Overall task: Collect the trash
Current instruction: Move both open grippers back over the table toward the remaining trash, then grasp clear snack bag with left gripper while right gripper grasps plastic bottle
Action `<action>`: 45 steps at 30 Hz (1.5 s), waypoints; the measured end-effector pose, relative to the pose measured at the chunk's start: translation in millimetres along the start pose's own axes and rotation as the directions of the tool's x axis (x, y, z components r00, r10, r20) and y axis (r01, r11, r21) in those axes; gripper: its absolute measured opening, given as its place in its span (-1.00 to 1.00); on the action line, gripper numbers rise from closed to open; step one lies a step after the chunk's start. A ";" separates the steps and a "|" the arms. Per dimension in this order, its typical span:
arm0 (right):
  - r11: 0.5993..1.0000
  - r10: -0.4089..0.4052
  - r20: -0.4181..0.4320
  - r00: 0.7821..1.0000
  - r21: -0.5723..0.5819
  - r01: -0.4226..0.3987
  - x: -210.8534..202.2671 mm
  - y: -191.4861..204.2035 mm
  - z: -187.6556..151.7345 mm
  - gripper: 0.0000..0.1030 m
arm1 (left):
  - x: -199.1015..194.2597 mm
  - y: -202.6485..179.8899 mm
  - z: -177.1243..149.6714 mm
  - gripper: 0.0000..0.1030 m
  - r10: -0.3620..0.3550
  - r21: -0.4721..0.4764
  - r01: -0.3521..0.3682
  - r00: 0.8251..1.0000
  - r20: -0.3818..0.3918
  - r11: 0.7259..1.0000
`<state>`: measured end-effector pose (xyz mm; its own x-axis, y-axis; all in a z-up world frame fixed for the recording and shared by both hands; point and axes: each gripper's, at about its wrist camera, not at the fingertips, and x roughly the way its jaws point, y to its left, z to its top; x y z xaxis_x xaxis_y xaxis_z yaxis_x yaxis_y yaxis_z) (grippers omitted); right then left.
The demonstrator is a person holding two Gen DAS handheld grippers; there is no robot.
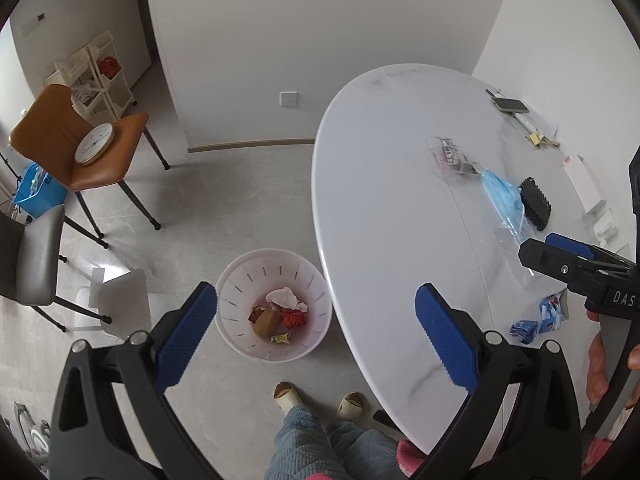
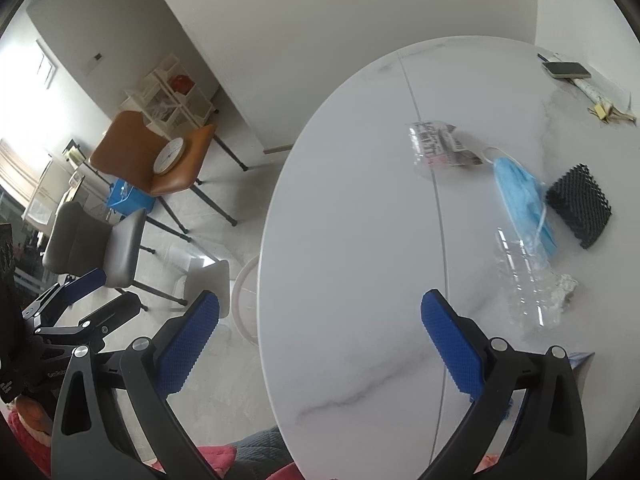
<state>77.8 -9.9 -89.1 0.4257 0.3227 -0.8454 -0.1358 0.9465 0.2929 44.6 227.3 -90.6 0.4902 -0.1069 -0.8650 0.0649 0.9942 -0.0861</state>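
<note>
My left gripper [image 1: 316, 336] is open and empty, held above the white trash bin [image 1: 240, 280] on the floor, which holds crumpled paper and wrappers. My right gripper [image 2: 320, 338] is open and empty over the near edge of the white marble table [image 2: 360, 240]; it also shows at the right of the left wrist view [image 1: 560, 256]. On the table lie a blue face mask [image 2: 520, 196], a clear plastic wrapper with print [image 2: 436, 146], a clear plastic bottle [image 2: 528, 288], a crumpled grey scrap [image 2: 566, 286] and a blue snack wrapper [image 1: 540, 318].
A black textured pad [image 2: 578, 210], a phone [image 2: 566, 69] and small items lie at the table's far side. An orange chair [image 1: 80, 148] carrying a round clock [image 1: 95, 144], a grey chair [image 1: 36, 256] and a white stool [image 1: 120, 300] stand on the floor at left. My slippered feet [image 1: 288, 394] are beside the bin.
</note>
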 end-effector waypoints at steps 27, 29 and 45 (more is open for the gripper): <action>0.994 -0.093 -0.015 0.996 -0.058 0.092 -45.9 -141.3 -61.6 0.95 | 61.5 -202.5 -62.5 0.84 -0.229 0.264 0.267 0.960 -0.163 0.927; 0.995 -0.081 -0.026 0.996 -0.058 0.080 -35.5 -150.6 -57.2 0.95 | 63.0 -206.2 -60.2 0.84 -0.216 0.262 0.253 0.963 -0.162 0.931; 0.990 -0.140 -0.198 0.970 -0.026 0.137 82.5 -181.8 -12.2 0.60 | 86.5 -168.3 2.3 0.84 -0.104 0.145 0.118 0.989 -0.102 0.982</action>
<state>126.7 -155.3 -217.6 0.2549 0.1827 -0.9495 -0.0991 0.9817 0.1624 78.1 50.7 -149.8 0.3895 -0.2074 -0.8974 0.2472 0.9621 -0.1150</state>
